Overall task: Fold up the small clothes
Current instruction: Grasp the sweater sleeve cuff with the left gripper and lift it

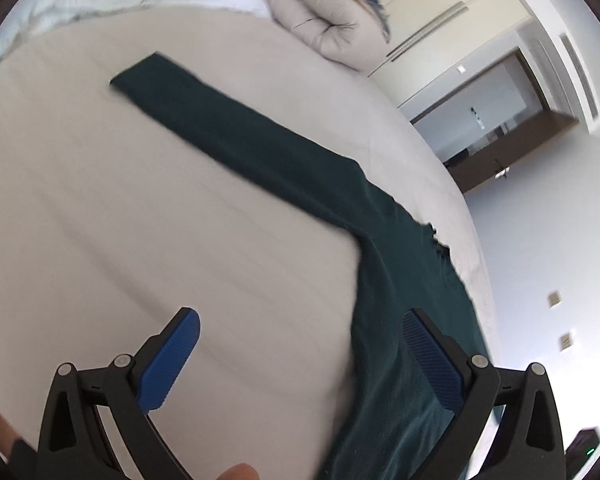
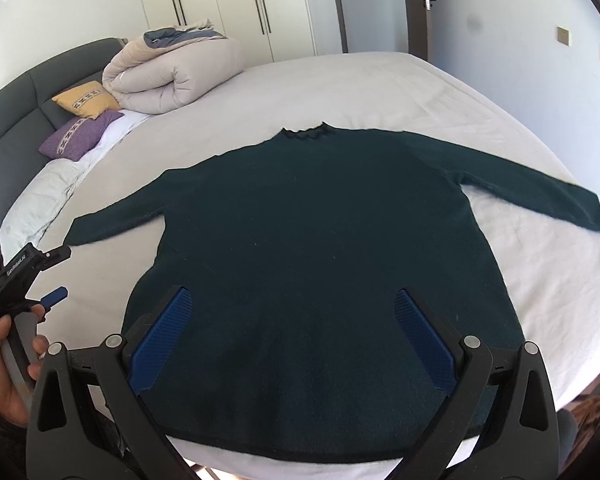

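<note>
1. A dark green sweater (image 2: pixel 320 248) lies flat on the white bed sheet (image 2: pixel 380 88), collar at 12 o'clock and hem at 6 o'clock in the right wrist view, with both sleeves spread out toward 9 and 3 o'clock.

2. The right gripper (image 2: pixel 293 336) hangs above the lower body of the sweater near the hem. Its two blue pads (image 2: pixel 162 340) stand wide apart with only fabric showing between them; whether they touch the cloth cannot be told.

3. The left gripper (image 1: pixel 300 356) is also spread wide, nothing held between its fingers. In its own view the left pad (image 1: pixel 168 360) is over bare sheet and the right pad sits over the sweater's edge (image 1: pixel 400 320).

4. From the left wrist camera one sleeve (image 1: pixel 228 128) runs up toward 10 o'clock across the sheet, lying straight and flat. That view is somewhat blurred.

5. In the right wrist view the left gripper appears at 8 o'clock, held in the person's hand (image 2: pixel 4 360), just beyond the end of the sweater's left-hand sleeve and apart from it.

6. At the head of the bed, toward 10 to 11 o'clock in the right wrist view, sit a rolled beige duvet (image 2: pixel 172 76), a yellow pillow (image 2: pixel 86 98) and a purple pillow (image 2: pixel 78 136), all well apart from the sweater.

7. A dark padded headboard (image 2: pixel 20 96) runs behind the pillows, and white wardrobe doors (image 2: pixel 228 4) stand at 12 o'clock.
</note>
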A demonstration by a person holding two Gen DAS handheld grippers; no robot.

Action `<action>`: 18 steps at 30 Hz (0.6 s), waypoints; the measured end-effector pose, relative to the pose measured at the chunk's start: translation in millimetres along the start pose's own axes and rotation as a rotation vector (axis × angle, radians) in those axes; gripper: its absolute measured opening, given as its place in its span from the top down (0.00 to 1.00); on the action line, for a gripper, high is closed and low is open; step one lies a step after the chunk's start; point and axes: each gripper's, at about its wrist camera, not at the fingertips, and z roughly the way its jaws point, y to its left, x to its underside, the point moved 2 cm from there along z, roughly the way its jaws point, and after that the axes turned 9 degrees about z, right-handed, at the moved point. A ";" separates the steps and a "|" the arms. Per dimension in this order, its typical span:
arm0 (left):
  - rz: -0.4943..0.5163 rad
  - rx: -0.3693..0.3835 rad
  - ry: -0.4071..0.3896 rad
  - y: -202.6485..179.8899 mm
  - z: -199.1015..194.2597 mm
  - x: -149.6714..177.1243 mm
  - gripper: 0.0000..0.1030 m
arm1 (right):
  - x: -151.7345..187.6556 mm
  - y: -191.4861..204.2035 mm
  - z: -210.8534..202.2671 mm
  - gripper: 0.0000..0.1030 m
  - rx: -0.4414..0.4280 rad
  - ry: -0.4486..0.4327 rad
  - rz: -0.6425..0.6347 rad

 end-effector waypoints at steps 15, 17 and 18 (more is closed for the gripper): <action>-0.521 0.062 -0.218 150.3 63.9 -124.2 0.22 | -17.9 45.2 73.9 0.00 -0.021 0.080 -0.051; -0.520 0.054 -0.220 152.7 67.2 -135.8 0.22 | -17.0 45.1 83.9 0.00 -0.020 0.098 -0.050; -0.521 0.051 -0.216 154.1 72.5 -139.9 0.23 | -16.5 45.2 88.5 0.00 -0.022 0.106 -0.045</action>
